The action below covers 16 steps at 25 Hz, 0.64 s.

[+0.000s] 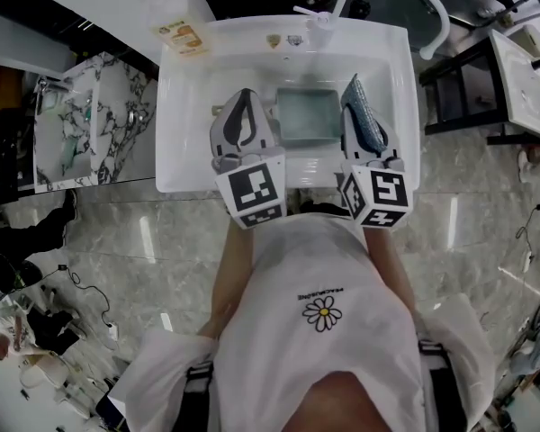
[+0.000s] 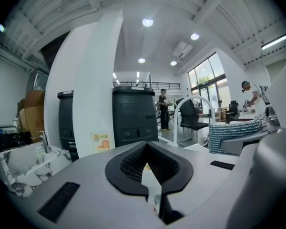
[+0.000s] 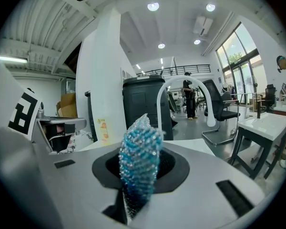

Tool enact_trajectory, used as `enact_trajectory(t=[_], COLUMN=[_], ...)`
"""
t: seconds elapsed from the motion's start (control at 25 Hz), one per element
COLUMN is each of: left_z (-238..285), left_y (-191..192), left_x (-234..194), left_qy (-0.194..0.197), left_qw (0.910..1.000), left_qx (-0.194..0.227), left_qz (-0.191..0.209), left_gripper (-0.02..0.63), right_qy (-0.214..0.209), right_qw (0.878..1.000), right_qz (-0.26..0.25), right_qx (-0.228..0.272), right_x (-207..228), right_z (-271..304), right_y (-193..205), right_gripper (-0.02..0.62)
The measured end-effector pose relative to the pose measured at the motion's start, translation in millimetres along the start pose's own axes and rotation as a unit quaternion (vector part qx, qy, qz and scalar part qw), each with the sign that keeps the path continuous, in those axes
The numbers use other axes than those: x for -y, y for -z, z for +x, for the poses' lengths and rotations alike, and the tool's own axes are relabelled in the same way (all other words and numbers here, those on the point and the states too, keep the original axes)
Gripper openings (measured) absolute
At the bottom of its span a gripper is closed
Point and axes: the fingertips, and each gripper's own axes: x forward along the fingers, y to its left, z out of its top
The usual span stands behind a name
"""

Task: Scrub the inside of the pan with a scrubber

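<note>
White sink (image 1: 175, 106) held square metal pan (image 1: 308, 115) in middle of basin. Left gripper (image 1: 243, 102) hung just left of pan, jaws pressed together, nothing between them. Right gripper (image 1: 358, 93) was just right of pan, jaws pinching blue mesh scrubber (image 3: 139, 156) upright; contact with pan unclear

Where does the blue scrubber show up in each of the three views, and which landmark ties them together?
Head view: scrubber right of centre, over the sink.
Left gripper view: scrubber at the right side, mid-height.
Right gripper view: scrubber at bottom centre, clamped between the jaws.
Shared landmark: the white arched faucet.
</note>
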Motion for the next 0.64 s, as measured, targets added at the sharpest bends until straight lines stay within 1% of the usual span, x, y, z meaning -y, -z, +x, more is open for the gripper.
enact_trajectory(t=[0.2,0.44,0.64], left_z=[-4,-6,-8], left_y=[-3,-8,-11], left_x=[-4,-5,-5], left_qy=[-0.001,-0.004,-0.004], left_qw=[1.0,0.9998,0.9998], left_qx=[0.005,0.011,0.012], left_qz=[0.0,0.017,0.017], left_gripper=[0.015,0.015,0.015], right_qy=[0.005,0.012,0.018], right_qw=[1.0,1.0,1.0], right_qz=[0.002,0.009,0.008], right_qx=[0.004,0.008,0.006], right_x=[0,4,5], right_z=[-4,-7,-10], right_y=[-1,-1,-1], right_gripper=[0.061,0.061,0.061])
